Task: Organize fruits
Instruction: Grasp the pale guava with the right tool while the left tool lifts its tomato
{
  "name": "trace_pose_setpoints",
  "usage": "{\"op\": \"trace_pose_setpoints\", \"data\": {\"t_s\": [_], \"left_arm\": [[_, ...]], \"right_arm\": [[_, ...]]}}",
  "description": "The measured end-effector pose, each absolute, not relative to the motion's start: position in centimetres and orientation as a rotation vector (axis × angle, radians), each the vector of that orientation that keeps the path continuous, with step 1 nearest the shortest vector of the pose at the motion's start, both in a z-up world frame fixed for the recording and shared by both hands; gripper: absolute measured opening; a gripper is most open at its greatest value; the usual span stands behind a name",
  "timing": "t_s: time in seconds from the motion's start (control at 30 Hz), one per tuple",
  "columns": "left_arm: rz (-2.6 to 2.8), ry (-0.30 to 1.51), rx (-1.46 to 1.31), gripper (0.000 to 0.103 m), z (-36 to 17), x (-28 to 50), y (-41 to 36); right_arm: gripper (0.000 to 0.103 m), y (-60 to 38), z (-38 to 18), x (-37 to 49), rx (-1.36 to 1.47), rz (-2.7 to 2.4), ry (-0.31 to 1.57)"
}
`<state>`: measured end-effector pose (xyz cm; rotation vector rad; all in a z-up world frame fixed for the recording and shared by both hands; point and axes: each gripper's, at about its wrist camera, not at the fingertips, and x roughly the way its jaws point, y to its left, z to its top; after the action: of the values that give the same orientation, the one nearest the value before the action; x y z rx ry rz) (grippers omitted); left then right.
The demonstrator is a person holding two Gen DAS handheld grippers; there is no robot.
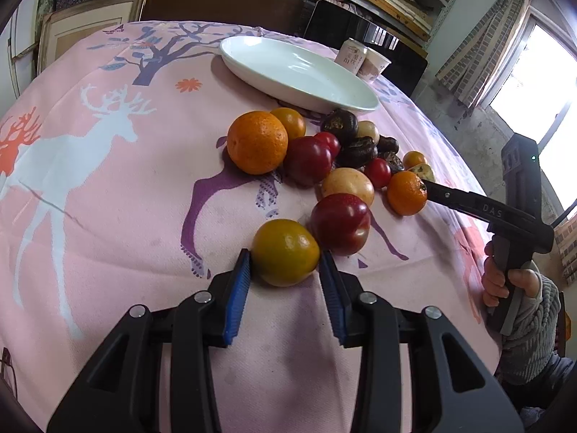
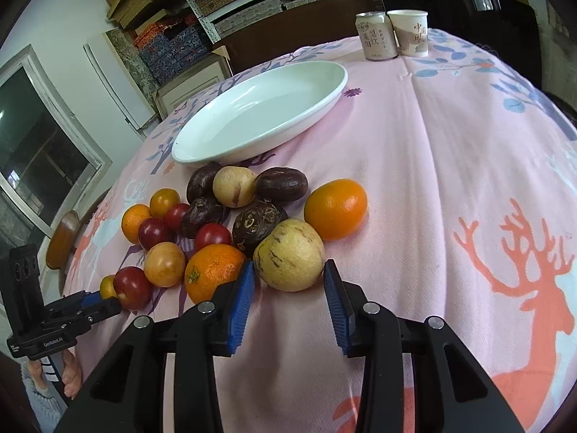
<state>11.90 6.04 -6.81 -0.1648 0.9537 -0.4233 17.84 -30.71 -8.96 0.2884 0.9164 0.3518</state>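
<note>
We work over a table under a pink deer-print cloth. The fruits lie loose in a heap around its middle, none sorted yet.

The left gripper is clenched on a green-tinged mandarin at the heap's near edge. Both blue pads press its flanks and it rests on the cloth. We judge the hold sound. We should lift it straight up before carrying it, because a red plum touches its far side and a sideways drag would roll it.

The right gripper brackets a pale streaked fruit on the heap's near side. Only its fingertips reach the fruit's near half. One pad touches the fruit, and on the other side we cannot tell touch from a sliver of gap, so we cannot say it is grasped. That touching pad also rests against an orange just beside it. We would push the fingers further along the fruit and keep them off the orange before squeezing, or a tip-only pinch may squirt it away.

As for containers, the white plate sits just beyond the heap toward the far edge and holds nothing. A paper cup and a drink can stand side by side at the far edge. We cannot see what is in them.
</note>
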Motion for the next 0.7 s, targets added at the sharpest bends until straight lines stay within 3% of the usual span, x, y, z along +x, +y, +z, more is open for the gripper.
{"op": "trace_pose_setpoints", "data": {"t_s": [0.3,0.7], "left_arm": [[-0.359,0.828,-0.158,0.035,-4.9,10.3,6.6],[-0.365,0.935,-0.163,0.040,-6.6,12.8,6.2]], "right_arm": [[0.039,-31.2,-8.1,16.7,0.295,0.350,0.852],[0.039,-31.4,-9.0,17.4,0.321,0.351,0.901]]}}
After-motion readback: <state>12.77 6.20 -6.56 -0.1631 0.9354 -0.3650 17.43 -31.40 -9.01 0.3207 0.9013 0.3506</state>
